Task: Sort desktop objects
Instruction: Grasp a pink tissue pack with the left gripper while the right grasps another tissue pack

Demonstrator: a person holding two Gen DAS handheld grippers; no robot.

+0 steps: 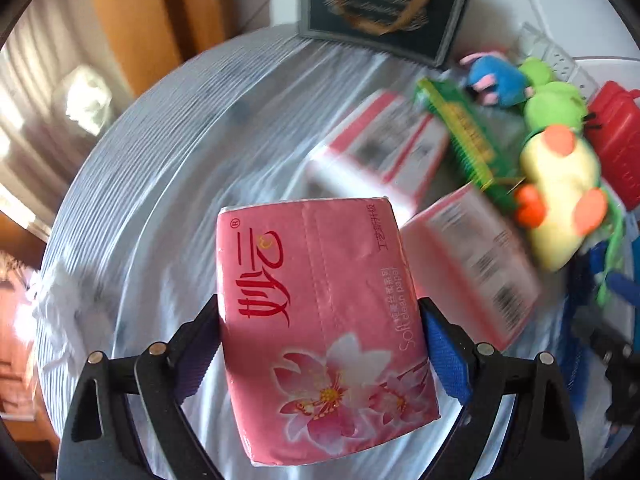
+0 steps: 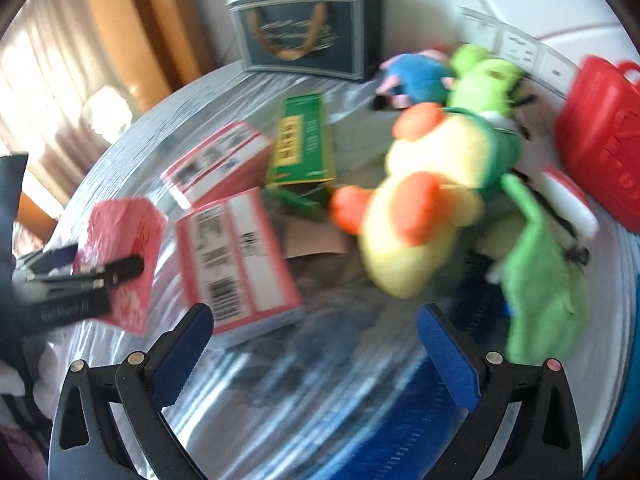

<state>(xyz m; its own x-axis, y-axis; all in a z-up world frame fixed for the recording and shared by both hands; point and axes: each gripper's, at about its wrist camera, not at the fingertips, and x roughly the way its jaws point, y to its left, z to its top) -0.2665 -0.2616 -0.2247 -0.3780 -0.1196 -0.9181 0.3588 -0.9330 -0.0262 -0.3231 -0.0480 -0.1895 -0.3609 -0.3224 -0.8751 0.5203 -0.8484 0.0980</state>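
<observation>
My left gripper is shut on a pink tissue pack with a flower print, held above the striped tablecloth. The same pack and gripper show at the left of the right wrist view. My right gripper is open and empty above the cloth, just in front of a pink-edged white box. A second such box, a green box, a yellow and orange plush toy and a blue plush lie beyond it.
A dark gift bag stands at the table's back edge. A red plastic basket sits at the right. A green plush and a power strip are near it. Curtains and a wooden door lie left.
</observation>
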